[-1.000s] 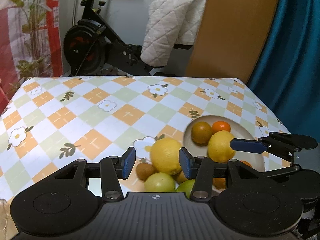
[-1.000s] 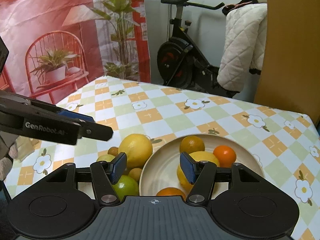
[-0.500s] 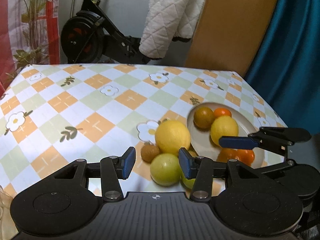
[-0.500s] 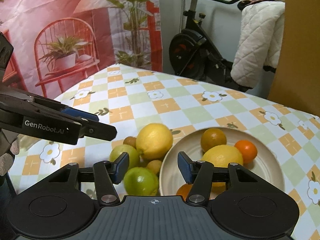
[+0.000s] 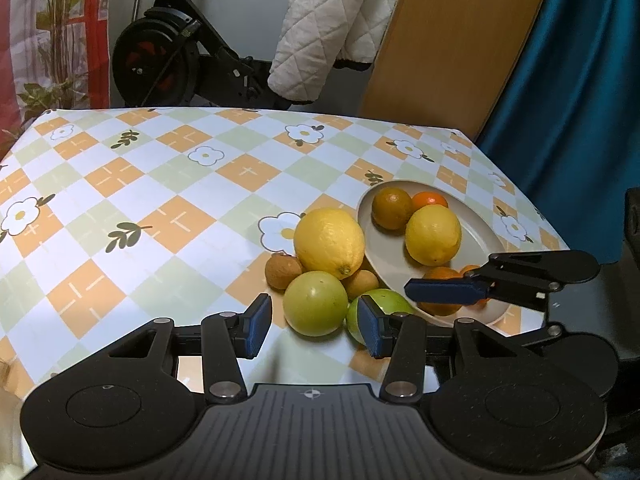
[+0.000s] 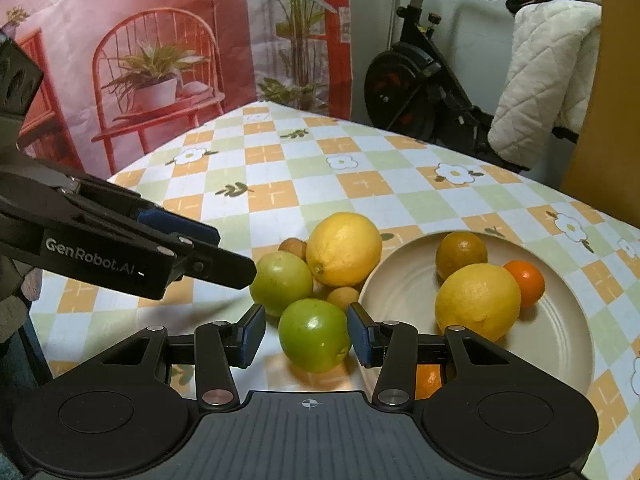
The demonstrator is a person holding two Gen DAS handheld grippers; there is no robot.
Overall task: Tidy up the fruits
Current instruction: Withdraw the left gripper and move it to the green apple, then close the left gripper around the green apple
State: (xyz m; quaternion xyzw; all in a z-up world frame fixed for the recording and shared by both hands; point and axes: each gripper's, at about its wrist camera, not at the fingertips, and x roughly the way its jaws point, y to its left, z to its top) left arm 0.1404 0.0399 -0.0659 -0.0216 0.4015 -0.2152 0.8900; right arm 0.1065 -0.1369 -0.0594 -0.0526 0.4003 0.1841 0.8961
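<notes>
Fruits [image 6: 344, 248] clustered on a checked tablecloth [image 6: 272, 196] beside a cream plate [image 6: 568, 320].
Right gripper [image 6: 306, 334] closing around a green apple [image 6: 314, 340], pads not touching; left gripper [image 5: 314, 324] open near a paler apple [image 5: 316, 303].

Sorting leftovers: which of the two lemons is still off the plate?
The lemon on the tablecloth, beside the green fruits; the other lemon lies inside the plate.

Right claw [image 6: 306, 334] closing around green apple [image 6: 313, 340].

An exercise bike [image 5: 168, 56] stands behind, a quilted, perhaps blanket-like cloth [image 5: 336, 28] draped beside.
</notes>
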